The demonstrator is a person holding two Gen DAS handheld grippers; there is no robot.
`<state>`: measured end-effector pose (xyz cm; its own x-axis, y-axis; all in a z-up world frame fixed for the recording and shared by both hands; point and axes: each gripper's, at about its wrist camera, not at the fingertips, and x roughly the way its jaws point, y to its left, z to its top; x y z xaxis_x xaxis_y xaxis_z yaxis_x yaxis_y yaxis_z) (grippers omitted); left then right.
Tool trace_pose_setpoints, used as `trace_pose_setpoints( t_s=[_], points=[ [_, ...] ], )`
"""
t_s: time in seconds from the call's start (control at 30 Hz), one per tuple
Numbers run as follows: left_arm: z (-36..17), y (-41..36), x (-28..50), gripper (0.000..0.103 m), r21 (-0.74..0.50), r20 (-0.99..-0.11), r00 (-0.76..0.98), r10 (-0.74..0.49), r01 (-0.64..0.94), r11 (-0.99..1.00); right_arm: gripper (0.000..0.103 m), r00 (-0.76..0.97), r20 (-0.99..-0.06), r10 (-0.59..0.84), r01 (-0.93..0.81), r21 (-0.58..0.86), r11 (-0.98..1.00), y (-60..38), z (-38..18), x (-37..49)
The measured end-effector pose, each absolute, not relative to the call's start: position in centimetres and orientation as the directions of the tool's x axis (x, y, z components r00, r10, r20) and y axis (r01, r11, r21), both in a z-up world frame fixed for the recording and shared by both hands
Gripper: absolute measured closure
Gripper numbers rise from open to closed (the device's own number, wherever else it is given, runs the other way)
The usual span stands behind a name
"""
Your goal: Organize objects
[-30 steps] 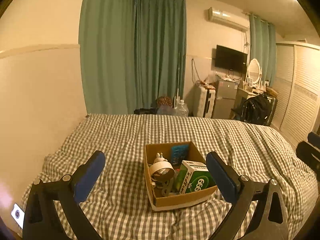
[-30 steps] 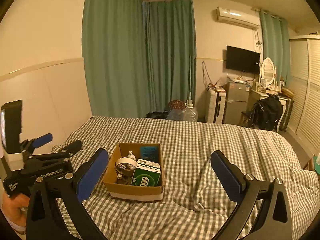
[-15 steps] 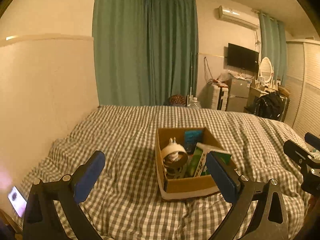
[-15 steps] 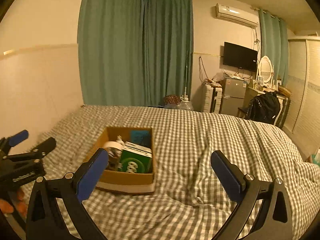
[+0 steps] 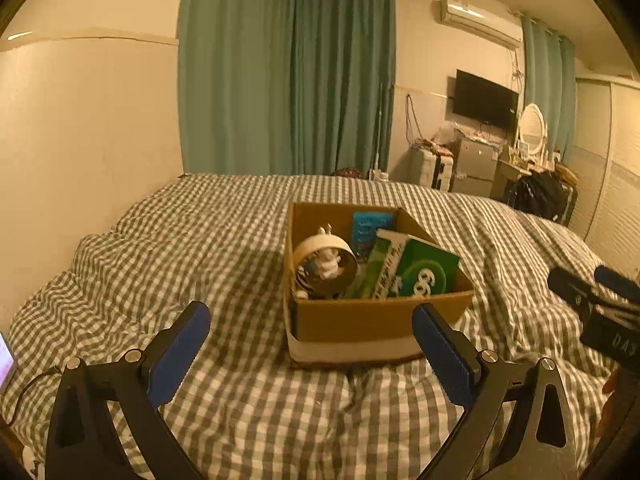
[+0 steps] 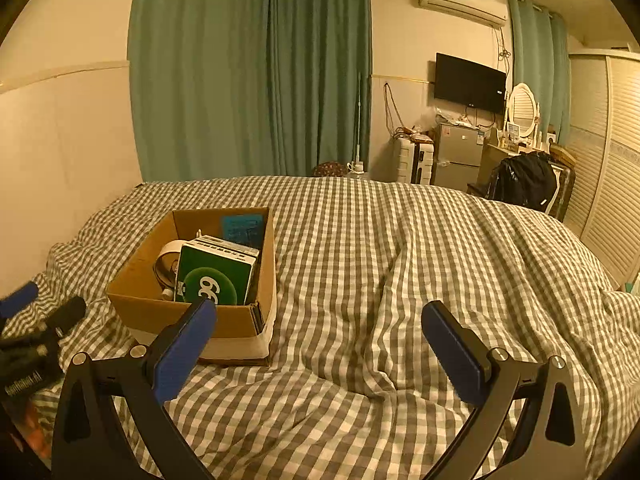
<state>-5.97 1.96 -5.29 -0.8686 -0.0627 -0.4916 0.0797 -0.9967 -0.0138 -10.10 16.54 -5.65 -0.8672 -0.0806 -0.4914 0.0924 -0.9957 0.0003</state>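
Both cameras sit lower and closer to the cardboard box point(image 5: 360, 320) than a second ago, so an approach, stage unclear. Left hand-held gripper point(image 5: 310, 344) is wide and empty, its right finger near the box's front corner. Box holds a white fan point(image 5: 326, 262), a green carton point(image 5: 424, 276) and a blue pack point(image 5: 372, 228). Right hand-held gripper point(image 6: 320, 336) is wide and empty over bare bed point(image 6: 400, 260): free room on that side; wall hems in the left.

Open cardboard box point(image 5: 352, 320) resting on the checked bedcover point(image 5: 224, 248). Inside: green carton point(image 6: 216, 276) marked "66", tilted on edge; white ring-shaped gadget point(image 5: 325, 260) leaning at the left wall; blue packet point(image 5: 372, 226) upright against the far wall.
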Motion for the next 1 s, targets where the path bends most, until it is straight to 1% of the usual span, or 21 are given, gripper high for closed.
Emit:
trace_pose_setpoints(
  t_s=[0.13, 0.37, 1.0],
  points=[
    [-5.53, 2.90, -5.63, 0.000, 0.021, -0.503, -0.861, -0.074, 0.073, -0.997, 0.000, -0.869, -0.488, -0.089, 0.105, -0.005, -0.994, 16.42, -5.56, -9.86],
    [-5.54, 2.94, -5.52, 0.000, 0.021, -0.523, -0.847, -0.092, 0.095, -0.995, 0.000, -0.871, -0.483, -0.086, 0.109, -0.020, -0.994, 16.25, -5.27, -9.52],
    [-5.01, 2.41, -5.74, 0.000, 0.032, -0.518, -0.846, -0.123, 0.125, -0.992, 0.000, -0.873, -0.478, -0.093, 0.120, -0.025, -0.993, 16.10, -5.14, -9.45]
  ],
)
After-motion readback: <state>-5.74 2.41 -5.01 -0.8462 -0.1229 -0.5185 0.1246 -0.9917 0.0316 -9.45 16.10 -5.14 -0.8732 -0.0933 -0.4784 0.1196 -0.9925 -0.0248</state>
